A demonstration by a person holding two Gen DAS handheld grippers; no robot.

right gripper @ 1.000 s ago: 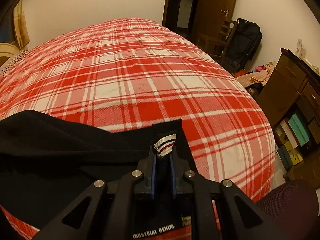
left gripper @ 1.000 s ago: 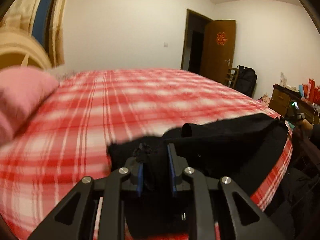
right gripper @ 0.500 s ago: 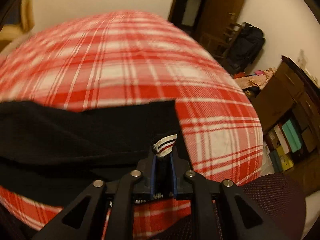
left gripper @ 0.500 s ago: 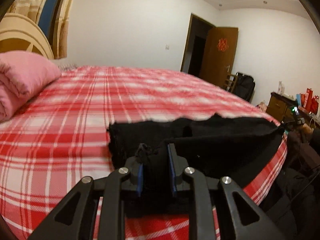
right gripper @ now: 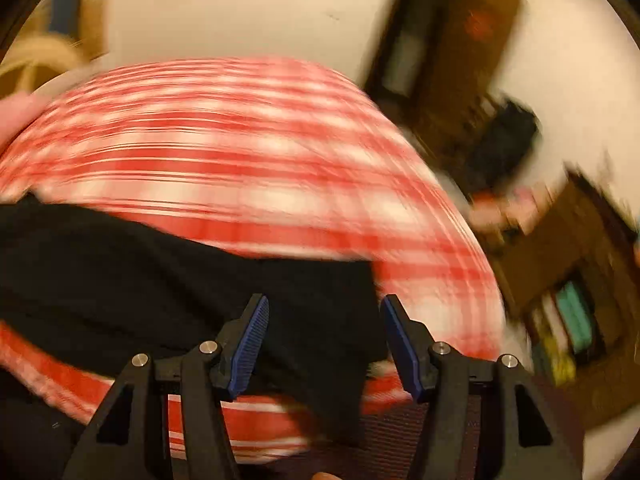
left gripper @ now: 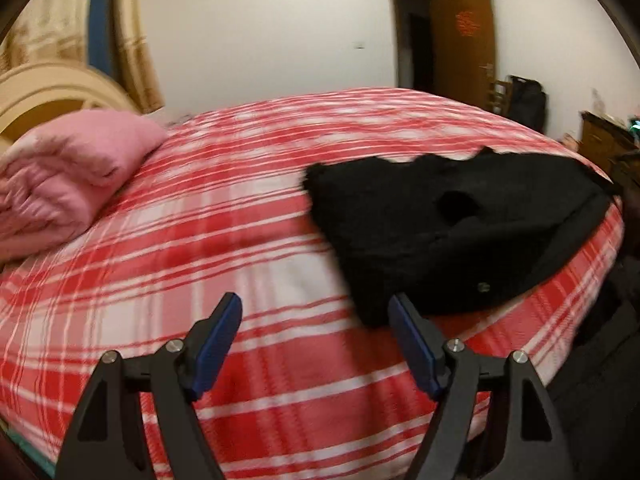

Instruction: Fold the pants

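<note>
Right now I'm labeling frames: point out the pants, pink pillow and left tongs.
pants [left gripper: 448,236], left wrist view, middle of cloth
pink pillow [left gripper: 68,184], left wrist view, top face
left tongs [left gripper: 316,344], left wrist view, between tips

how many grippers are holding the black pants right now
0. The left gripper is open over the plaid bedspread, beside the black pants. The right gripper is open just above them, gripping nothing.
</note>
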